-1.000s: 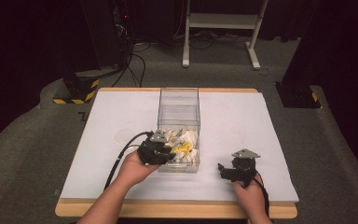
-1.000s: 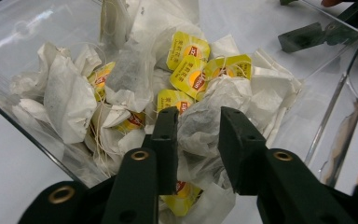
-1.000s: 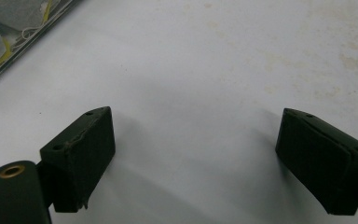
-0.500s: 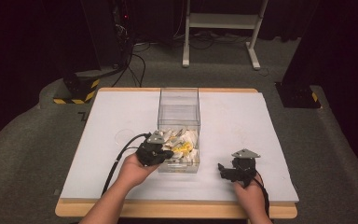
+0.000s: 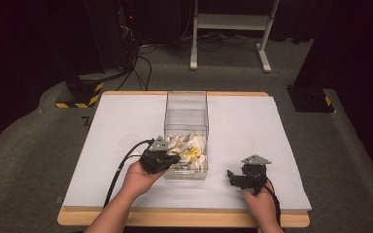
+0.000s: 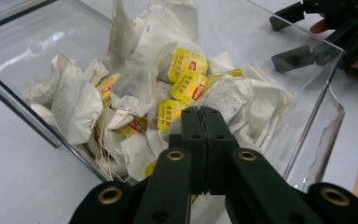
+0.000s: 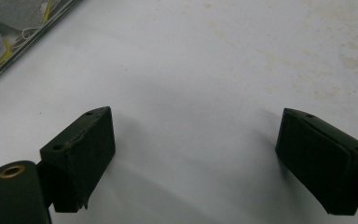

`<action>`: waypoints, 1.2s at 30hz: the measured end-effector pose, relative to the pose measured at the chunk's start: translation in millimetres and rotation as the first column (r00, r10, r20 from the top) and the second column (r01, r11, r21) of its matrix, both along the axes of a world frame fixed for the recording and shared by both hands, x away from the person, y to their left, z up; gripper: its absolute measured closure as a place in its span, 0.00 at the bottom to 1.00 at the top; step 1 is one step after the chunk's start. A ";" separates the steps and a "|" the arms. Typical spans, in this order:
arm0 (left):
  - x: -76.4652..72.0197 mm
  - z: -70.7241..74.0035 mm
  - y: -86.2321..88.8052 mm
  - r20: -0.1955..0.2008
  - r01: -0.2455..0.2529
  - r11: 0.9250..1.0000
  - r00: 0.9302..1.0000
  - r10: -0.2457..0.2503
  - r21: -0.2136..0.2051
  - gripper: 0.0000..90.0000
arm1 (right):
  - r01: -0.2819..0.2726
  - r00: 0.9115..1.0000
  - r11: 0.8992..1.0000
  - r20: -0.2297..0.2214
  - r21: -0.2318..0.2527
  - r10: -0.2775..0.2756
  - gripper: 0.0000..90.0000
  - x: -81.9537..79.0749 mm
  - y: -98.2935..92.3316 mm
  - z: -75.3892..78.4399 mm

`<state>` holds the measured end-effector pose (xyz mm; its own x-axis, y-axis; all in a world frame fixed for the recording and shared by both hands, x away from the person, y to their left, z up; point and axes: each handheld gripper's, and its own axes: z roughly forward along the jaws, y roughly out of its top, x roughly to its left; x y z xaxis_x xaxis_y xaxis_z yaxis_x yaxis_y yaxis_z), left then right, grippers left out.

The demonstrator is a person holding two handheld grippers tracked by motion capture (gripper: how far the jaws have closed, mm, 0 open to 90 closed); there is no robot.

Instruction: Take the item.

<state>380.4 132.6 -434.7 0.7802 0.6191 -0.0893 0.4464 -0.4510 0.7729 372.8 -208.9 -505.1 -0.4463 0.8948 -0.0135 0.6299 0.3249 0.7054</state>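
A: How is the left gripper (image 6: 204, 122) set?
B: Its jaws are pressed together in the box (image 5: 186, 109), over the tea bags (image 6: 135, 88); whether one is pinched cannot be told.
A: And the right gripper (image 7: 193, 154)?
B: Spread wide; rested on the table (image 5: 281, 141), beside the box.

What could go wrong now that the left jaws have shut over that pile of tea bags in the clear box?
The left gripper is shut at the heap of tea bags; whether paper is caught is unclear, so it may lift nothing. The strings look tangled, so a lift could drag several bags out. The clear box is light and unheld, with the right gripper open and apart, so it might shift.
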 end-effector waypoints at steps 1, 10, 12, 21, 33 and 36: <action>-0.3 0.7 1.0 0.010 -0.001 1.000 1.000 0.001 -0.005 0.99 | 0.000 1.000 1.000 0.000 0.000 0.000 0.13 0.0 0.0 0.0; -2.7 2.7 3.4 0.042 -0.015 1.000 0.999 0.016 -0.022 0.99 | 0.000 1.000 1.000 0.000 0.000 0.000 0.13 0.0 0.0 0.0; -2.9 3.0 3.8 0.048 -0.014 1.000 0.999 0.015 -0.019 0.99 | 0.000 1.000 1.000 0.000 0.000 0.000 0.13 0.0 0.0 0.0; -4.5 2.9 5.9 0.060 -0.023 0.999 0.998 0.025 -0.034 0.99 | 0.000 1.000 1.000 0.000 0.000 0.000 0.13 0.0 0.0 0.0; -6.0 4.3 11.1 0.083 -0.043 0.997 0.995 0.048 -0.058 0.99 | 0.000 1.000 1.000 0.000 0.000 0.000 0.13 0.0 0.0 0.0; -6.6 4.2 12.6 0.088 -0.047 0.997 0.995 0.052 -0.062 0.99 | 0.000 1.000 1.000 0.000 0.000 0.000 0.13 0.0 0.0 0.0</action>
<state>373.8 145.2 -430.5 0.7552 0.6529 -0.0581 0.3946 -0.3821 0.8356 372.8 -208.9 -505.1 -0.4464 0.8947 -0.0135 0.6300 0.3249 0.7054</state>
